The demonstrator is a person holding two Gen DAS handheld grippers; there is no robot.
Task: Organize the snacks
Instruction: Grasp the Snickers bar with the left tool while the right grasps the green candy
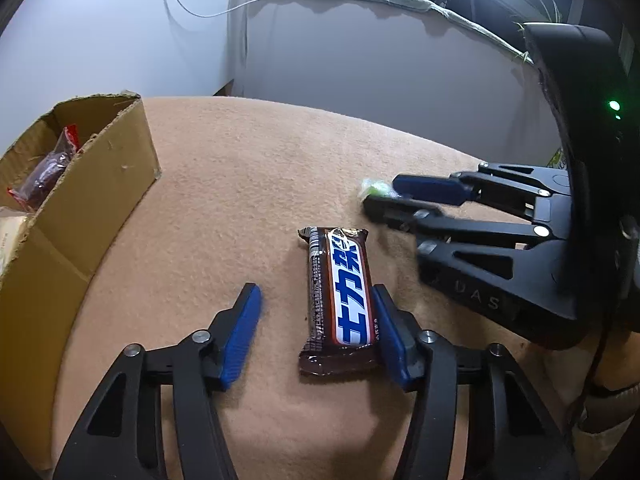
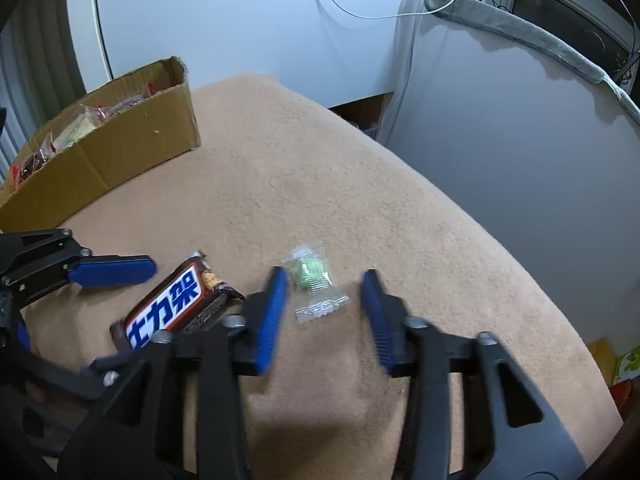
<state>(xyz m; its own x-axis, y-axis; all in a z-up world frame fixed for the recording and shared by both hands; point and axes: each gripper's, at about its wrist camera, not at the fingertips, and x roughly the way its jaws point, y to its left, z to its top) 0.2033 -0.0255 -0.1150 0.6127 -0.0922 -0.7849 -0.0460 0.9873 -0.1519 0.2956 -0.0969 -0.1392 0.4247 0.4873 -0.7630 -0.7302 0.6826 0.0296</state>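
Your left tongs [image 1: 316, 288] hang released over the tan cloth [image 1: 240, 180], with the bar [image 1: 344, 288] lying lengthwise between the two blue pads. The right-hand pad rests against the bar's long edge, while the left-hand pad stands well clear of it with bare cloth between. The bar lies flat, label up, its far end pointing away from you and its near crimp level with the pad roots.

Your right tongs [image 2: 325, 272], blurred in their own view, are also spread, not clenched. The candy [image 2: 312, 276] lies on the cloth between their pads. The left-hand pad is at the wrapper's edge and the right-hand pad is apart from it. Seen from the left wrist, the same tongs reach in from the right with the candy at their tips, beyond the bar's far end.

The count on the cloth is one bar in a brown wrapper with a white and blue label, and one green candy in clear wrap. The two lie near each other but do not touch. One box [image 1: 100, 184] of cardboard stands at the far left, well apart from both snacks. It holds several packets, too jumbled to number.
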